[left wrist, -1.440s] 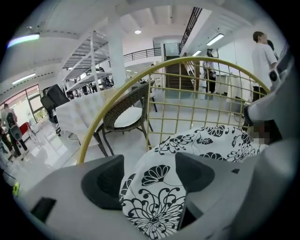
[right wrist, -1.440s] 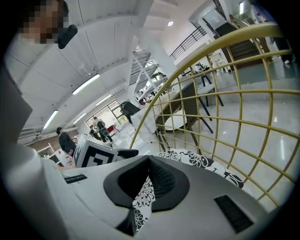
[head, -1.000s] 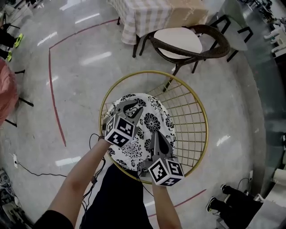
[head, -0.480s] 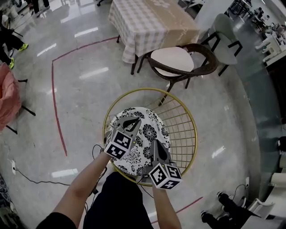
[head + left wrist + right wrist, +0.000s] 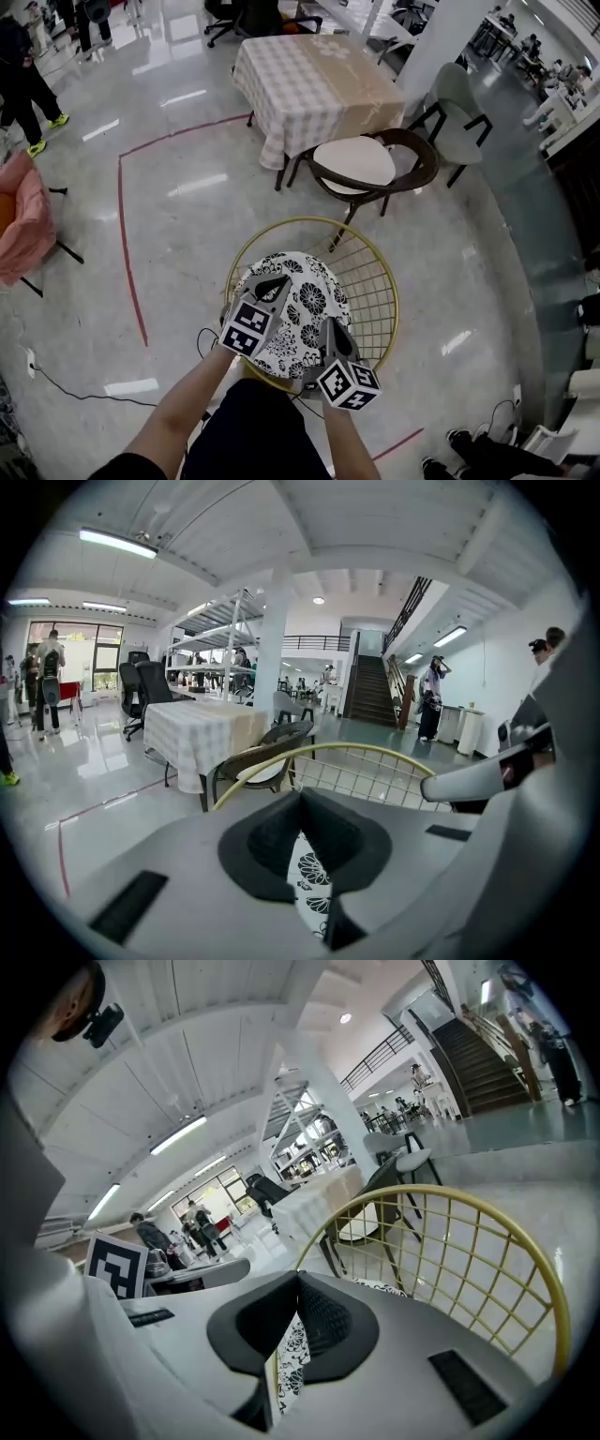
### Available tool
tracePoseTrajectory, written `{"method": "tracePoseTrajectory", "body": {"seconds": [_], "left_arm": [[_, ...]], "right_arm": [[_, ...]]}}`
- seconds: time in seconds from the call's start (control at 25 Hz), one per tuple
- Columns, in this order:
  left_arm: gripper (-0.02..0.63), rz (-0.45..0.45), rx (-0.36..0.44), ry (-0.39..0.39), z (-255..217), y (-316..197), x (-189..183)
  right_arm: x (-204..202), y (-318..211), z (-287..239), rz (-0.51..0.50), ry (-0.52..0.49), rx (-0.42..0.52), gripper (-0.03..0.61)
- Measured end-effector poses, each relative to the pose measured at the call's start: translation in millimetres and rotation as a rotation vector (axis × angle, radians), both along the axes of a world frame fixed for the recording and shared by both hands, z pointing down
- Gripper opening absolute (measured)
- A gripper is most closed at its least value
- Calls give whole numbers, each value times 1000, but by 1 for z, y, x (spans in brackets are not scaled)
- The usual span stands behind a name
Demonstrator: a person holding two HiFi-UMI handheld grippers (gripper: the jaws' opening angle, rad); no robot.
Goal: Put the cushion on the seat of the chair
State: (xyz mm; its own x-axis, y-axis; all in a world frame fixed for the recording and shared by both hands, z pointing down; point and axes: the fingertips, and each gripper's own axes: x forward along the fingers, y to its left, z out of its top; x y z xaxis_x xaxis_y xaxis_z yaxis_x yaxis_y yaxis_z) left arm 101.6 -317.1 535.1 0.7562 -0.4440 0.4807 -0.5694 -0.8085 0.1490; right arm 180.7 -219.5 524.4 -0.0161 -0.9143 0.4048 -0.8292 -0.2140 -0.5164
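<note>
A round cushion (image 5: 302, 302) with a black-and-white flower print is held over the gold wire chair (image 5: 377, 255). My left gripper (image 5: 274, 285) grips the cushion's near left edge; its jaws have just been closing, and the printed fabric (image 5: 309, 878) shows pinched between them. On the near right edge my right gripper (image 5: 333, 328) is shut, with a fold of the cushion (image 5: 286, 1358) in its jaws. The chair's gold rim (image 5: 356, 750) and wire grid (image 5: 450, 1241) lie just beyond both grippers.
A dark wicker chair (image 5: 412, 164) with a white seat pad stands beyond the gold chair. Behind it is a table with a checked cloth (image 5: 309, 89), and a grey chair (image 5: 459, 103) to the right. A pink seat (image 5: 19, 225) stands left, with a red floor line (image 5: 127, 244) and a cable (image 5: 84, 394).
Both grippers have risen together with the cushion in them. The left jaws have closed tighter on its edge. The view now takes in more of the table and room beyond.
</note>
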Motion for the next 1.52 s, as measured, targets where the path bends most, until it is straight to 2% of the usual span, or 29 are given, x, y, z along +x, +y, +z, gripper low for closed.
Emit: {"method": "tracePoseTrajectory", "body": {"seconds": [0.32, 0.64, 0.84, 1.16, 1.36, 1.52], "left_arm": [[18, 6, -43, 99, -53, 20, 0], [20, 63, -11, 203, -105, 51, 3], [20, 56, 14, 215, -124, 66, -5], [18, 11, -12, 227, -131, 96, -26], [19, -36, -9, 232, -129, 108, -31], [20, -24, -6, 211, -121, 119, -32]], "right_arm": [[-1, 1, -47, 14, 14, 78, 3], [5, 23, -91, 17, 75, 150, 3], [6, 37, -112, 30, 73, 203, 2], [7, 46, -127, 38, 94, 246, 2], [14, 53, -131, 51, 111, 251, 1], [12, 63, -124, 54, 119, 238, 0]]}}
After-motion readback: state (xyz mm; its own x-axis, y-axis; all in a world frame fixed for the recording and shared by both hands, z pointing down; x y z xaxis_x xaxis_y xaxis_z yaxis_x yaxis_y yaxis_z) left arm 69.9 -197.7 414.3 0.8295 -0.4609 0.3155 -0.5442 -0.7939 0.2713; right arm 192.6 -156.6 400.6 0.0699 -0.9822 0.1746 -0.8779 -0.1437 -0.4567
